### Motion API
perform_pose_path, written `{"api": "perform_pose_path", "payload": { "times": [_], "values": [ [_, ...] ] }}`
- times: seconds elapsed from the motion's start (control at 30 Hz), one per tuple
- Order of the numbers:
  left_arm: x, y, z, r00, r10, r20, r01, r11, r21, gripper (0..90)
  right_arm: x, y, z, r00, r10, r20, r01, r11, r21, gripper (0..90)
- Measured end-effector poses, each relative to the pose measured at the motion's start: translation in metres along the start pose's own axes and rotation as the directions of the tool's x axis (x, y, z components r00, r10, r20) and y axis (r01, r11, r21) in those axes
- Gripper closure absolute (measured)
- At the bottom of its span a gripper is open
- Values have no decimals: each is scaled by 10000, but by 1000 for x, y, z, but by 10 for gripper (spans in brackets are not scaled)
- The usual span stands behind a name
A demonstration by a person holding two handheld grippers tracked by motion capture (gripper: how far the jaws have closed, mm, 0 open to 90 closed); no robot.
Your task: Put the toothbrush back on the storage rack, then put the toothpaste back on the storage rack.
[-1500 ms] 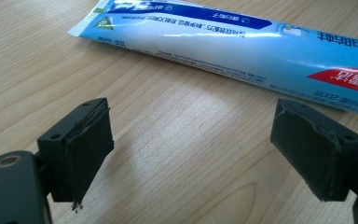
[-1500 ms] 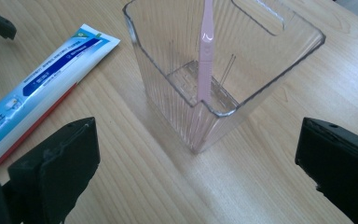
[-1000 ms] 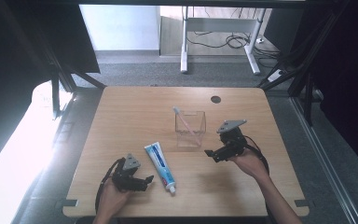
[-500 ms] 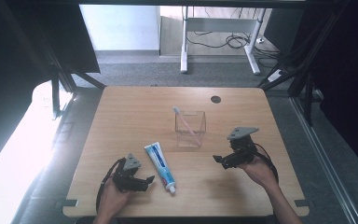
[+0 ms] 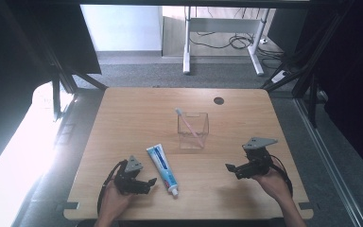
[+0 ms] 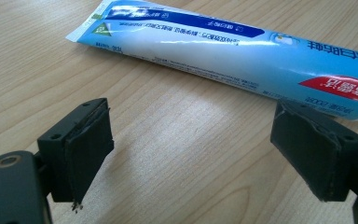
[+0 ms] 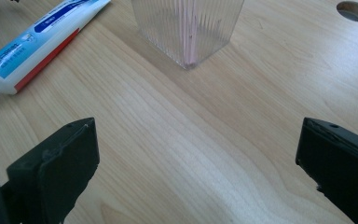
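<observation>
Toothpaste tube (image 5: 161,168) lies flat on the bench (image 5: 137,113), slanted, with its crimped tail toward the far side and its white cap pointing at the near edge. It sits just beside the left tool (image 5: 142,182), whose jaws stand wide apart and grip nothing; in the left gripper view the tube (image 6: 223,56) lies just past the tips of those jaws, apart from both pads. A tube like this is probably light and soft, with a glossy skin that could slide between flat pads, and a hard squeeze near the cap might force paste out. The firmer shoulder close to the cap, or the flat crimp at the tail, looks like the safer place to take hold, pinching across the narrow width rather than along the length.

Behind the tube, near the middle of the bench, a clear ribbed cup (image 5: 193,130) stands upright with a pink toothbrush (image 5: 189,125) leaning inside it, head up and out over the rim. The left hand (image 5: 113,201) rests low at the near edge, its tool aimed rightward at the tube. The right tool (image 5: 235,168) is likewise spread wide and empty, held well right of the cup, pointing left, with the right hand (image 5: 274,182) behind it.
</observation>
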State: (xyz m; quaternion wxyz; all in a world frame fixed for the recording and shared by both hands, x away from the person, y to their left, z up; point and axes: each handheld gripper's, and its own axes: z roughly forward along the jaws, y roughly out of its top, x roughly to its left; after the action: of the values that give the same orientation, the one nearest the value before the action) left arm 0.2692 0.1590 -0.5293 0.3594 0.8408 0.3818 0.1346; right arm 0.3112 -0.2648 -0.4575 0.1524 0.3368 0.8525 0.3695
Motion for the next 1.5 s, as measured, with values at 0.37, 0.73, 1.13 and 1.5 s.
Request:
{"api": "perform_pose_path", "payload": {
  "times": [0.37, 0.73, 1.13, 1.5],
  "values": [
    [-2, 0, 0, 10000, 57, -74, -57, 10000, 50, 130, 5, -27, -5, 9990, 389, 236, -384, 9990, -223, 0],
    [-2, 0, 2, 9998, 149, -154, -145, 9996, 257, 131, 8, -56, 3, 9958, 902, 122, -897, 9953, -363, 0],
    [-3, 5, -4, 9997, 56, -245, -52, 9999, 162, 135, 8, -73, 6, 9954, 882, 381, -877, 9961, -132, 0],
    [-6, 12, -8, 10000, 78, 45, -78, 9999, 85, 198, 5, -80, 8, 9951, 728, 668, -735, 9973, 79, 0]
  ]
}}
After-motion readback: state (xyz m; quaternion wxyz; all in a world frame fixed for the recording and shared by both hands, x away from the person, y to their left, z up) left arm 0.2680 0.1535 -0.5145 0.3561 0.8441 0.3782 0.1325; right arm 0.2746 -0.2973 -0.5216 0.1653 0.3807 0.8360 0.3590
